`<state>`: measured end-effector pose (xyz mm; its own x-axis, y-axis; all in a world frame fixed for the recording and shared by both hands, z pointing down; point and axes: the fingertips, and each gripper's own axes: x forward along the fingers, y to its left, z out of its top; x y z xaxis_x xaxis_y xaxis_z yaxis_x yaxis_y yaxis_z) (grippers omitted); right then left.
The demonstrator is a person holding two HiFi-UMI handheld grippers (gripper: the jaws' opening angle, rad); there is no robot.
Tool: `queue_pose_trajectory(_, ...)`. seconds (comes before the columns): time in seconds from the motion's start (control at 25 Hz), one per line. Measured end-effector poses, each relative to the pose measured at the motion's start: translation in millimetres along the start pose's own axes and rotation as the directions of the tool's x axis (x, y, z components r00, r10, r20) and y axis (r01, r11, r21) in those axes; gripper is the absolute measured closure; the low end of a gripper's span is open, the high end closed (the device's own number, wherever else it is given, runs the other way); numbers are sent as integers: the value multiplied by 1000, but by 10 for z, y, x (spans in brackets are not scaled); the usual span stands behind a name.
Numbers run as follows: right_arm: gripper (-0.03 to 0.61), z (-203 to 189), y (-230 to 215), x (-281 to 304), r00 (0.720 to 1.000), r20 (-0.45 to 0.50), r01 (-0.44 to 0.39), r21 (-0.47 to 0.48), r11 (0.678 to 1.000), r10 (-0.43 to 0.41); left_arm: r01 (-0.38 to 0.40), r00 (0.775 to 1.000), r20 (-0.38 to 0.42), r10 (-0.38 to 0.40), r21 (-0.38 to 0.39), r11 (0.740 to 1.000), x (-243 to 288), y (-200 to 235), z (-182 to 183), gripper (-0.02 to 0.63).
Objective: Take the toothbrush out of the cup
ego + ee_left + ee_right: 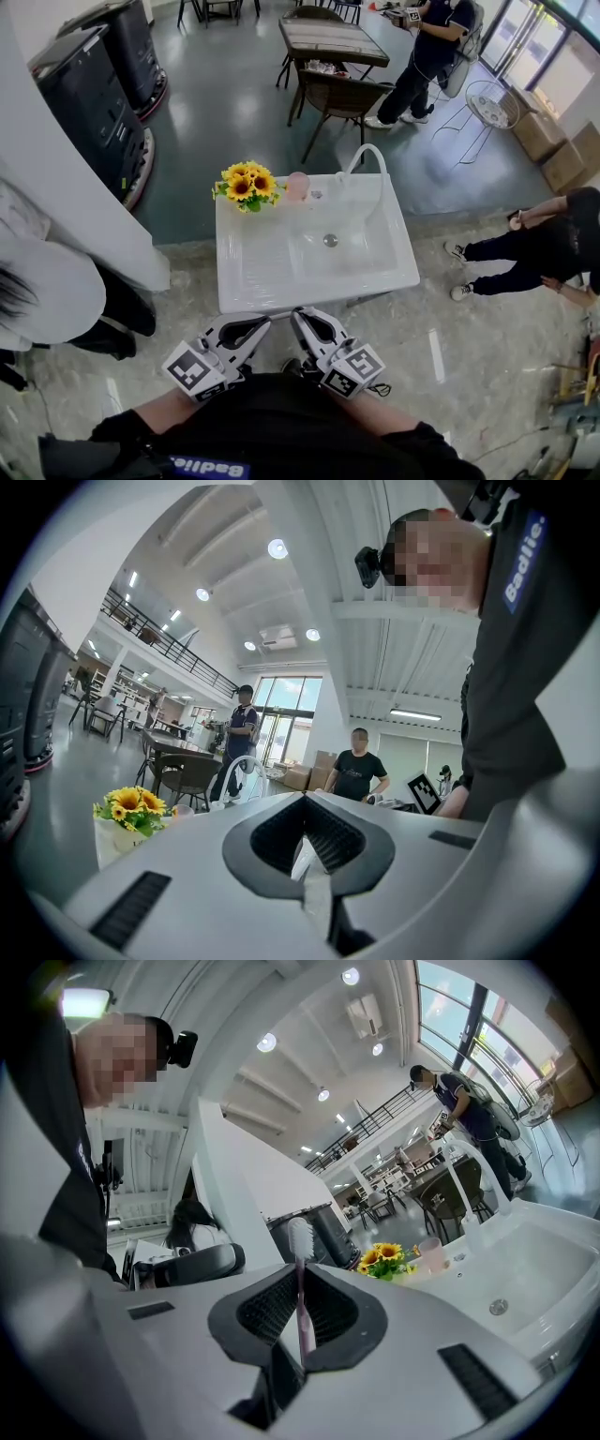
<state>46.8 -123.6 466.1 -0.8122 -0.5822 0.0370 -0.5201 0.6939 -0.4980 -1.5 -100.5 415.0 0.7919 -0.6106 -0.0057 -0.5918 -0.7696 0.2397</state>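
A white sink (246,281) fills the middle of the head view. At its 6 o'clock the left gripper (255,323) and right gripper (302,317) sit side by side, pointing level. The left jaws are together, holding nothing. Sunflowers (247,184) stand at the sink's 11 o'clock corner, with a pink cup (297,186) just beside them at their 3 o'clock. The right jaws clamp the pinkish toothbrush (302,1279), bristles at 12 o'clock, well apart from the cup.

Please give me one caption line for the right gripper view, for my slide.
Right gripper clamps the pink toothbrush upright, with sink, sunflowers and pink cup beyond.
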Motion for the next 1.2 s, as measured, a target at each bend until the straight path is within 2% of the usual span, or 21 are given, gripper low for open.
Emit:
queue_pose_trajectory(0.16,548,-14,-1,25,1000,-7,-8,-1,1000,8,-13,999,-38,13,-5,1000,5,20,-30,609)
queue_pose_trajectory(0.28,548,-20,-2,42,1000,-12,-14,0,1000,14,-9,1000,-25,9,-1,1000,7,28,-22,609)
queue_pose_trajectory(0.56,549,-18,-39,41,1000,-17,-20,-3,1000,20,-36,998,-48,37,7,999,43,70,-34,609)
queue_pose_trajectory(0.72,549,-24,-53,28,1000,-17,-15,-2,1000,15,-18,999,-39,19,18,1000,54,37,-12,609)
queue_pose_trajectory(0.92,549,-15,-77,7,1000,-14,-13,0,1000,13,-21,999,-37,20,-13,1000,64,18,-71,609)
queue_pose_trajectory(1.2,549,-4,-112,-6,1000,-14,-9,0,1000,9,-22,999,-38,22,-6,1000,98,26,-39,609)
